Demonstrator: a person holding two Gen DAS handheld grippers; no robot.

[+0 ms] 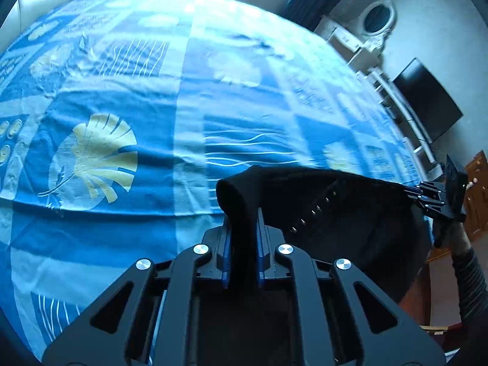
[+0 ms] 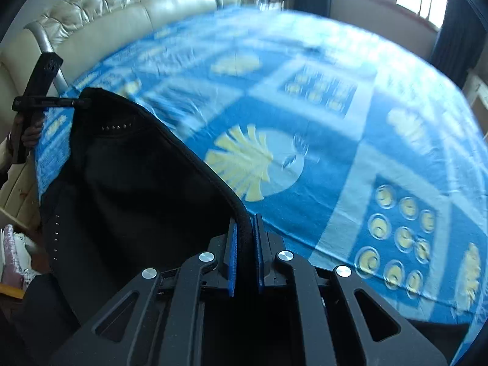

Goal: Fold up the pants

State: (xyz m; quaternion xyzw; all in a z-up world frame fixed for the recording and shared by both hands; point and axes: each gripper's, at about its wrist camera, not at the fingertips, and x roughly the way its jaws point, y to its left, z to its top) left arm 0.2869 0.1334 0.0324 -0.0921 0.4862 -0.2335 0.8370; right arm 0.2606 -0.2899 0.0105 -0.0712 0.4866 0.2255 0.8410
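Note:
The black pants (image 1: 335, 213) hang stretched between my two grippers above the near edge of the bed. In the left wrist view my left gripper (image 1: 243, 215) is shut on a bunched corner of the dark cloth, and a row of small metal studs shows on the fabric. At the far right my right gripper (image 1: 410, 193) pinches the other end. In the right wrist view my right gripper (image 2: 245, 221) is shut on the pants' corded edge, and the pants (image 2: 137, 198) sag to the left toward the left gripper (image 2: 80, 101), which grips their far corner.
A blue bedsheet (image 1: 152, 91) with pale leaf prints covers the bed beneath. A cream tufted headboard (image 2: 122, 9) runs along the far side. A black screen (image 1: 427, 100) and a white dresser with an oval mirror (image 1: 378, 21) stand by the wall. A sleeved arm (image 1: 469, 280) holds the right gripper.

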